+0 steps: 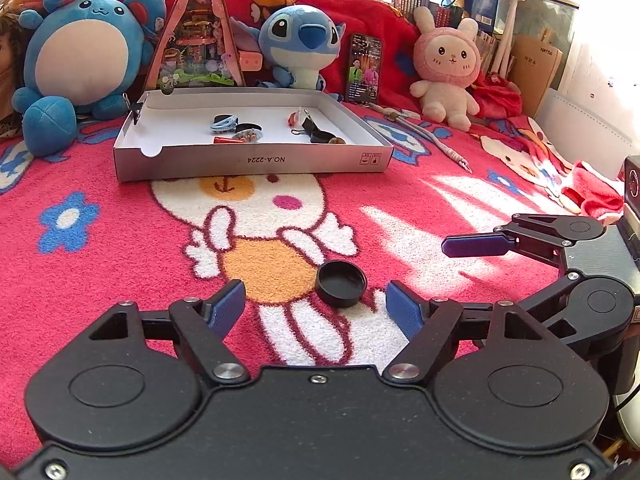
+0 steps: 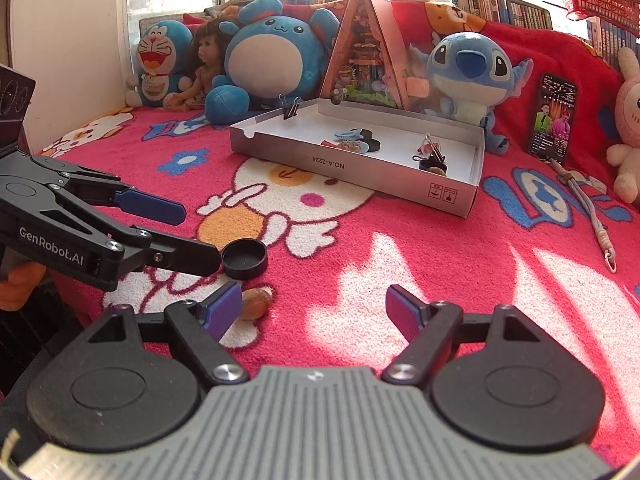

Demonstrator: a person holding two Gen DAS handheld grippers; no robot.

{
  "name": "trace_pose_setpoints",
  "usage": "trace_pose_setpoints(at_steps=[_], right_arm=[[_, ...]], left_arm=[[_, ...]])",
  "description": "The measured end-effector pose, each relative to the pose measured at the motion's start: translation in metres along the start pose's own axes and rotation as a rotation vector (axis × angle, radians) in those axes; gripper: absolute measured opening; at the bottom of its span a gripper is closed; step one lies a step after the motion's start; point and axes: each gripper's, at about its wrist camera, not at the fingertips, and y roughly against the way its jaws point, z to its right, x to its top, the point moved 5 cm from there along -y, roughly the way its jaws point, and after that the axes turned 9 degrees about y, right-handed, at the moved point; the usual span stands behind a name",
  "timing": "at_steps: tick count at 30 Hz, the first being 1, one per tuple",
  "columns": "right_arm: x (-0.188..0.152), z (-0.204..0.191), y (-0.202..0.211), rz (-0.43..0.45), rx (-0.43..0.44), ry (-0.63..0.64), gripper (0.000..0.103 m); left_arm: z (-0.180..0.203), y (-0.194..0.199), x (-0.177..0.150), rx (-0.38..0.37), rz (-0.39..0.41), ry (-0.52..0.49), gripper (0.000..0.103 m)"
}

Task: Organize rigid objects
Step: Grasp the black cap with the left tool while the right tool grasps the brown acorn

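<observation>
On the pink blanket [image 1: 120, 216], near its front edge, a black cap [image 1: 341, 283] lies just ahead of the left gripper [image 1: 316, 306], open side up. It sits between the lines of the two blue pads, nearer the right one, and neither pad touches it. Those jaws stand apart with nothing gripped. From the right wrist view the cap [image 2: 244, 258] lies at the tip of the left gripper's lower finger; actual contact cannot be told. Being round, the cap has no long axis and points no way but up.

A brown shell [image 2: 256, 303] lies just beside the left pad of the right gripper [image 2: 316, 307], outside the jaws. The right jaws stand wide apart, empty, over bare blanket.

Farther back, a shallow box [image 1: 256, 164] holds small items: clips, black caps, a blue piece. A binder clip [image 2: 290, 109] is on its far rim. A cord [image 1: 424, 136] lies right of the box. Plush toys line the rear.
</observation>
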Motion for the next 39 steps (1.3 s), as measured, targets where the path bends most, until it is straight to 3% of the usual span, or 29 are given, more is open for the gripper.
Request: trace_pose_setpoints(at_steps=[14,19,21,26,30,39], right_arm=[[-0.005,-0.018,-0.007,-0.002,0.048,0.026,0.087],[-0.005,-0.023,-0.007,0.003,0.057,0.033,0.075],[-0.005,-0.025,-0.008,0.002,0.066,0.024,0.067],[-0.004,-0.032,-0.007,0.012,0.061,0.037,0.051],[-0.003,-0.032,-0.007,0.022,0.041,0.024,0.026],[-0.001,-0.029,-0.008,0.025,-0.002,0.006,0.025]], left_arm=[[0.012,-0.017,-0.002,-0.019,-0.012,-0.005,0.046],[0.014,-0.021,0.0,-0.016,-0.006,-0.002,0.04],[0.014,-0.023,0.0,-0.015,-0.009,0.004,0.031],[0.013,-0.023,0.001,-0.013,-0.011,0.015,0.031],[0.013,-0.021,0.002,-0.006,-0.003,0.011,0.031],[0.009,-0.019,0.004,0.023,0.012,0.021,0.031]])
